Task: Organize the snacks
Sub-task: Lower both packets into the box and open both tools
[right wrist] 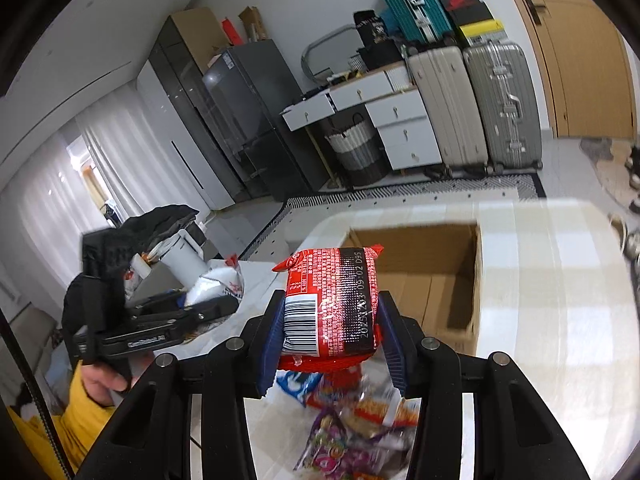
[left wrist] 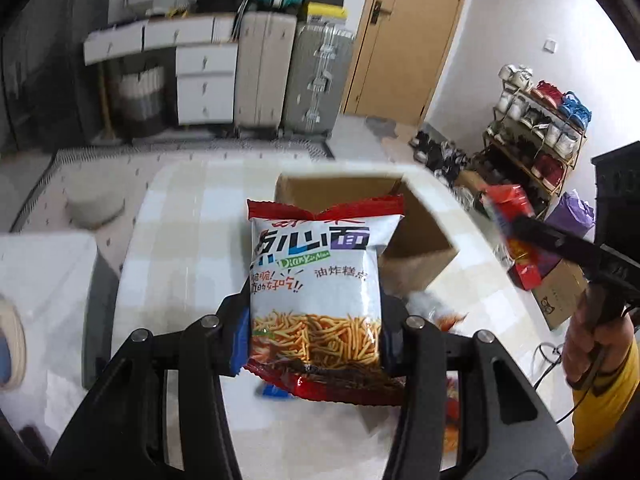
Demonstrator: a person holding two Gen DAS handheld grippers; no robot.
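Note:
My left gripper (left wrist: 316, 330) is shut on a white and red noodle-snack bag (left wrist: 316, 272), held upright above the table. Behind it an open cardboard box (left wrist: 416, 240) stands on the checked tablecloth (left wrist: 180, 220). My right gripper (right wrist: 330, 320) is shut on a red snack pack (right wrist: 336, 300), its barcode facing the camera, in front of the same box (right wrist: 440, 272). In the left wrist view that red pack (left wrist: 516, 216) hangs to the right of the box. Several loose snack bags (right wrist: 360, 420) lie under the right gripper.
Suitcases (left wrist: 292, 72) and white drawers (left wrist: 204, 80) stand against the far wall. A shoe rack (left wrist: 536, 128) is at the right. A hand with a yellow sleeve (left wrist: 600, 380) holds the right gripper's handle. A white bin (right wrist: 180, 256) stands left of the table.

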